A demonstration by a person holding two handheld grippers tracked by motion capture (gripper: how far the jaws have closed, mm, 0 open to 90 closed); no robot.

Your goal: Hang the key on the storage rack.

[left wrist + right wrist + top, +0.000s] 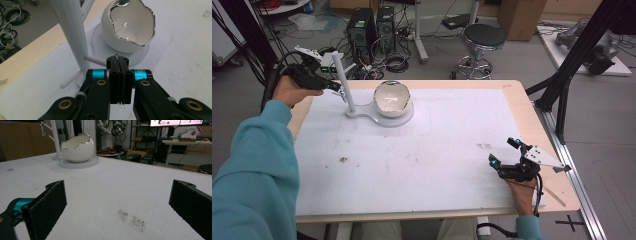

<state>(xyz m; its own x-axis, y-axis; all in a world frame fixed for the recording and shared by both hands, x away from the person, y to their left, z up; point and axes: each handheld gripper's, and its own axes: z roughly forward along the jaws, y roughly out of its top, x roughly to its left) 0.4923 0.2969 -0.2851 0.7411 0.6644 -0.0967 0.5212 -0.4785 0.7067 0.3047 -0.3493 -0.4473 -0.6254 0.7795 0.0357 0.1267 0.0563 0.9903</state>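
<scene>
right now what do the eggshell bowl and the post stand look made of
White eggshell-shaped bowl: probably glazed ceramic, going by its glossy highlights and the metallic silver trim on its jagged rim. White post stand with pegs: likely matte plastic, possibly 3D-printed, given its fine ridged lines.

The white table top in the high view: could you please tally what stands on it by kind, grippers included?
White egg-shaped ceramic bowl with a silver rim: 1
White stand with an upright post, side pegs and a round base: 1
Hand-held black two-jaw grippers: 2, left gripper and right gripper
Total: 4
</scene>
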